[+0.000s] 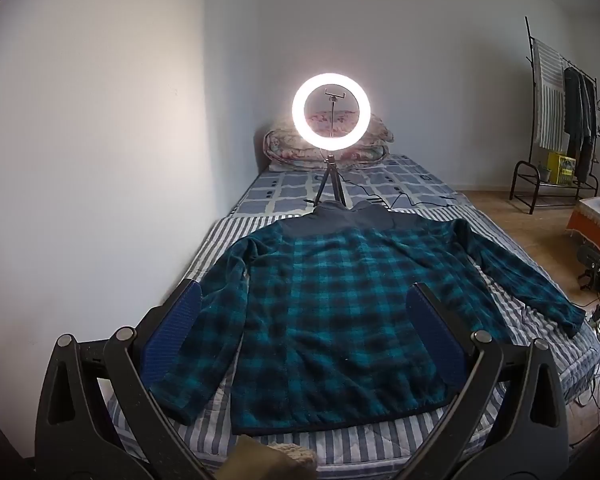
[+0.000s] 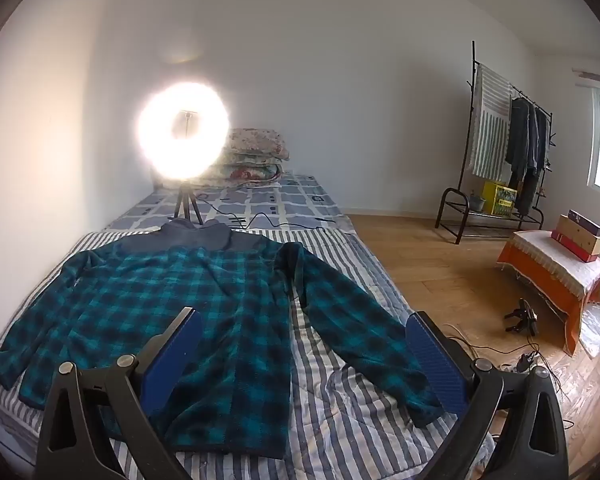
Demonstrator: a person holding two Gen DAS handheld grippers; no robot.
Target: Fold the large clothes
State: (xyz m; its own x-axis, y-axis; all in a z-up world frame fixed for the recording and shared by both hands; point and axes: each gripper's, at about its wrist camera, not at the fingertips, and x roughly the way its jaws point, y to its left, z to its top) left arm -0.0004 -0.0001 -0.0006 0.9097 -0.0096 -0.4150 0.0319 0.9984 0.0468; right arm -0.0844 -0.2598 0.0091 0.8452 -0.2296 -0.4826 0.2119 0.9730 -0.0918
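Both tools, left tool (image 1: 304,320) and right tool (image 2: 304,354), hover spread and empty above the plaid jacket (image 1: 340,300). Its right sleeve (image 2: 360,332) reaches the bed's (image 2: 340,432) right edge; a careless pull may drag it off.

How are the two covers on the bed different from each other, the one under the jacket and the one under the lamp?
The striped blanket has blue and white stripes and holds the jacket; the checked sheet has blue squares and holds the ring lamp. Both are blue and white.
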